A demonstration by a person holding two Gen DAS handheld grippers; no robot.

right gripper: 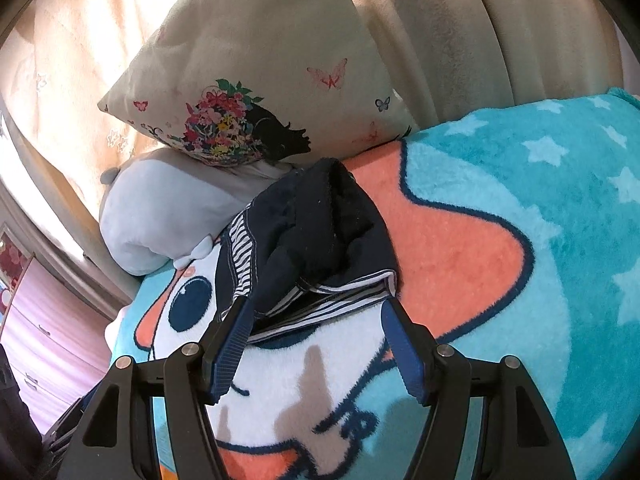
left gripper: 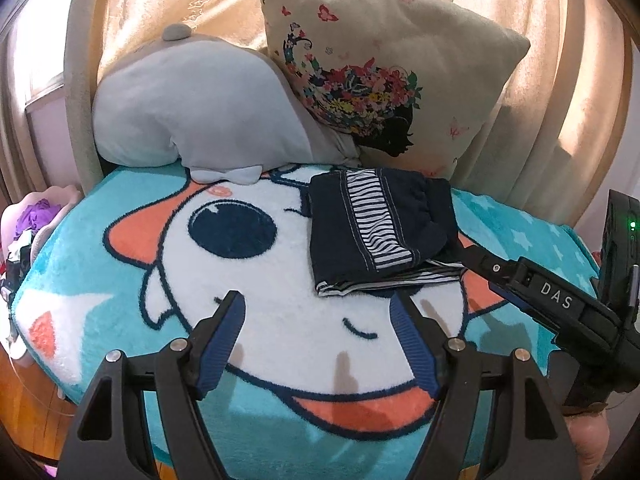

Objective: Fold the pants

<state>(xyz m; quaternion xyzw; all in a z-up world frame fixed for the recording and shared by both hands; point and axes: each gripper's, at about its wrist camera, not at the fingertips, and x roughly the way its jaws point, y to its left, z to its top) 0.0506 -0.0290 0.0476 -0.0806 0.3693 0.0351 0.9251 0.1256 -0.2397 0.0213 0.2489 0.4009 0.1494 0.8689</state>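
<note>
The pants (left gripper: 376,228) are navy with a striped side band, folded into a small flat bundle on the cartoon blanket (left gripper: 280,280). My left gripper (left gripper: 318,300) is open and empty, just in front of the bundle's near edge. My right gripper (left gripper: 470,256) reaches in from the right, its tip at the bundle's right edge. In the right wrist view the pants (right gripper: 316,240) lie just beyond my open right gripper (right gripper: 314,308), whose fingers straddle the bundle's near striped corner without closing on it.
A grey plush pillow (left gripper: 192,112) and a beige flowered cushion (left gripper: 380,64) stand behind the pants against beige curtains (left gripper: 560,80). A basket with clothes (left gripper: 32,220) sits at the far left. Wooden floor (left gripper: 24,400) shows beyond the blanket's left edge.
</note>
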